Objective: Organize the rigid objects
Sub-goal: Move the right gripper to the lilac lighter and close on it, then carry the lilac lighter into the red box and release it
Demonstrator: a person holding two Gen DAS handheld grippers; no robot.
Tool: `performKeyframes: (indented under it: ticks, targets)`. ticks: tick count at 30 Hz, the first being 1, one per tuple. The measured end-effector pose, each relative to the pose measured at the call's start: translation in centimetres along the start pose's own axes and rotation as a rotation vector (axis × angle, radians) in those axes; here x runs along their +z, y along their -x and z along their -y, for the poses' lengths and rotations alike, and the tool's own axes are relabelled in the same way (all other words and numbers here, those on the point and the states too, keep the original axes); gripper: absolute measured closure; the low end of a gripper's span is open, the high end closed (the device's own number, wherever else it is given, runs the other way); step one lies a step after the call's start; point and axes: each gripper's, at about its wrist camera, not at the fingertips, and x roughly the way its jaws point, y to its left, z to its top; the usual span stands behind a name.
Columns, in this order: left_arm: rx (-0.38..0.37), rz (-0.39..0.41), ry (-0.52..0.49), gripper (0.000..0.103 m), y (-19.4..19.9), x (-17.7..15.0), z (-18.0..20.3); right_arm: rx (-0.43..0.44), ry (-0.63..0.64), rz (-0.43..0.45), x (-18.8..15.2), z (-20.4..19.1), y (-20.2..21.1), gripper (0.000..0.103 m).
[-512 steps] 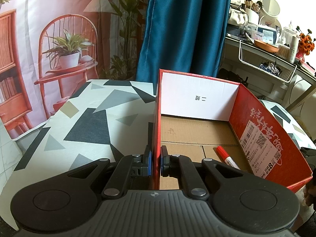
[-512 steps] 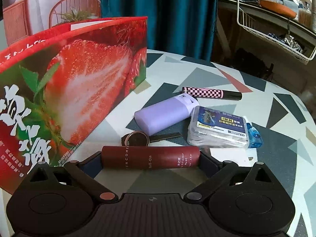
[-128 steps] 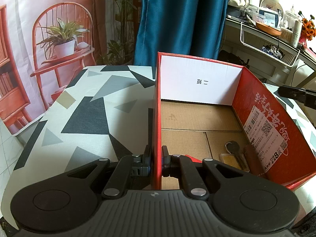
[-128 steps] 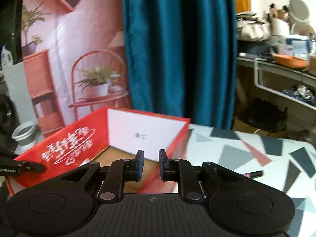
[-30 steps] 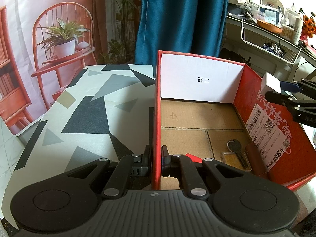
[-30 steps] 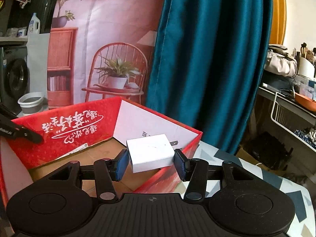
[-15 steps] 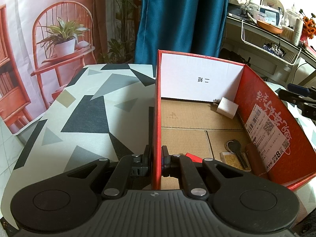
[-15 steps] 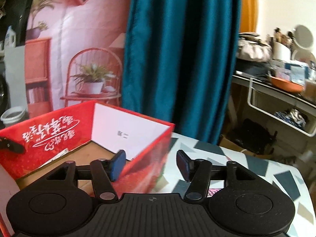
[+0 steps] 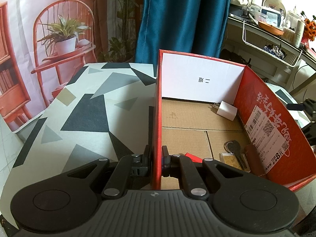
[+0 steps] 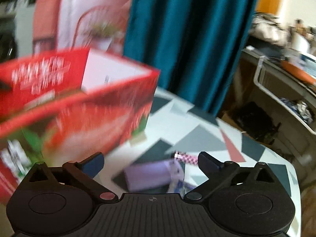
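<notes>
Covering the bench (image 9: pixel 102 106) is a cloth printed with grey, black and white triangles; behind it a teal curtain (image 9: pixel 183 17) and a backdrop picturing a red chair and potted plant (image 9: pixel 63 33) are seen, with cluttered shelves (image 9: pixel 276 31) at the right. An open red cardboard box (image 9: pixel 256 102) is stood on the bench. Inside it a white plug adapter (image 9: pixel 226 110) is lain in the far right corner, and a key (image 9: pixel 234 150), a small clear case (image 9: pixel 230 159) and a dark red tube (image 9: pixel 251 156) are gathered by the near right wall. A barcode label bearing "8元" is stuck inside that wall. The box's left wall is pinched by the left gripper (image 9: pixel 156 161). The right gripper (image 10: pixel 151 163) is held with fingers spread wide and empty, above a blurred lilac case (image 10: pixel 150 174) and a pink checked tube (image 10: pixel 186 157) on the bench.
</notes>
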Motion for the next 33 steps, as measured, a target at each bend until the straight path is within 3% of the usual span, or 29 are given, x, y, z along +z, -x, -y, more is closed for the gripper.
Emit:
performKeyframes:
  ticks: [7,13,18,22,33]
  targets:
    - [0.003,-0.001,-0.006,0.093,0.0,0.0,0.1,0.051,0.031,-0.12,0.1,0.5,-4.5,0.001]
    - [0.0,-0.003,-0.001,0.093,0.0,0.0,0.0,0.067,0.003,-0.165,-0.2,1.0,-6.6,0.003]
    - [0.0,-0.003,-0.002,0.093,0.0,0.0,0.0,0.083,-0.064,-0.16,-0.2,1.4,-7.1,0.012]
    - [0.001,-0.003,-0.002,0.093,0.0,0.0,0.0,0.064,-0.106,-0.157,-0.1,1.2,-6.9,0.013]
    - [0.001,-0.002,-0.004,0.093,0.0,0.0,0.0,-0.092,-0.129,-0.011,-0.4,-2.8,-2.8,0.013]
